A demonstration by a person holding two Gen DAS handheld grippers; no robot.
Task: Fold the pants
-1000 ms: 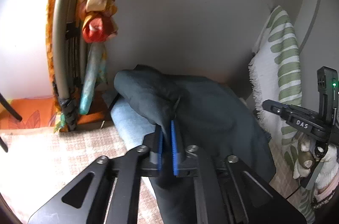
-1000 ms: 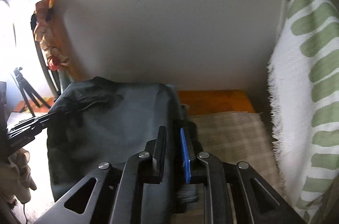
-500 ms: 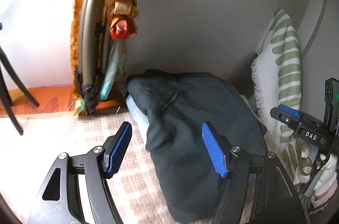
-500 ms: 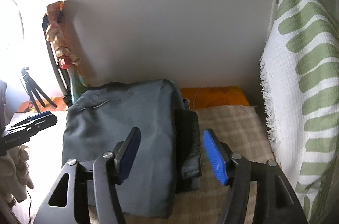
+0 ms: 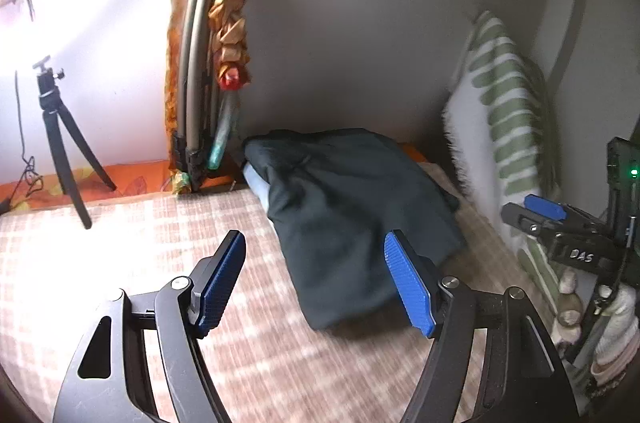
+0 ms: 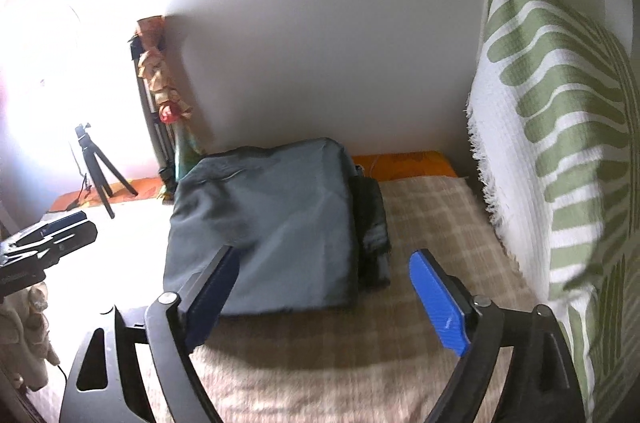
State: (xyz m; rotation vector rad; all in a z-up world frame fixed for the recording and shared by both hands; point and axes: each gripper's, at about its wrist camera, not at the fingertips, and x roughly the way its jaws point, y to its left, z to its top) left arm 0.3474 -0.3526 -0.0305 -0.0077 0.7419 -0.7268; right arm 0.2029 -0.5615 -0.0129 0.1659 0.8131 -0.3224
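The dark grey-green pants lie folded in a thick stack on the checked bed cover, against the back wall; they also show in the right wrist view. A pale blue garment lies under their left end, and a darker folded piece sits at their right edge. My left gripper is open and empty, a little back from the near edge of the pants. My right gripper is open and empty, just short of the front edge. The right gripper also shows in the left wrist view.
A white cushion with green stripes stands at the right. A folded frame with orange cloth leans on the wall at left, and a small black tripod stands beside it. The checked cover spreads in front of the pants.
Both grippers were shut on the pants a second ago. They have opened, let go and pulled back, and the pants now lie flat in a stack.
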